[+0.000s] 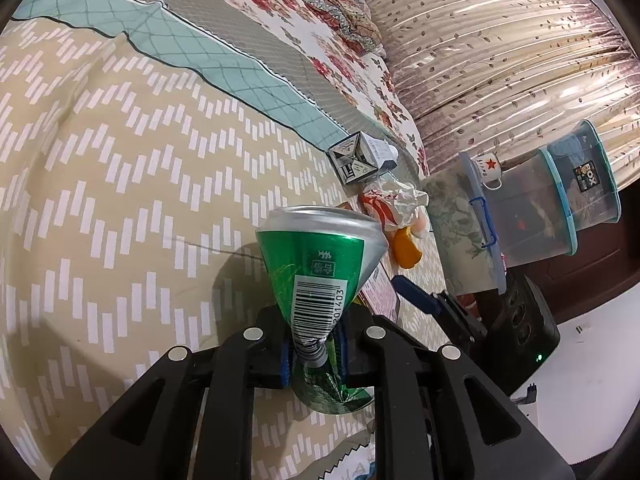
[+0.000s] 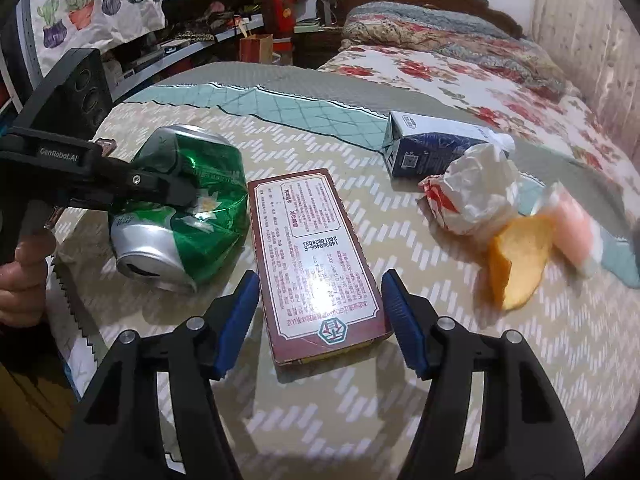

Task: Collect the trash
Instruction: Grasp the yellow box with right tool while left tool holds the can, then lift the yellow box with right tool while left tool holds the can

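My left gripper (image 1: 314,354) is shut on a crushed green can (image 1: 320,264), pinching its squashed middle; it also shows in the right wrist view (image 2: 180,208), resting on the bed cover. My right gripper (image 2: 320,320) is open, its blue pads on either side of the near end of a flat maroon box (image 2: 316,256) lying on the bed. A blue-and-white carton (image 2: 432,150), a crumpled white-and-red wrapper (image 2: 468,196), an orange peel (image 2: 520,264) and a pink packet (image 2: 572,228) lie to the right.
The bed (image 2: 360,420) has a beige patterned cover and a floral quilt (image 2: 460,64) behind. Shelves (image 2: 200,40) stand at the far left. Clear storage bins (image 1: 540,208) and a black speaker (image 1: 524,328) stand beside the bed by the curtain (image 1: 500,40).
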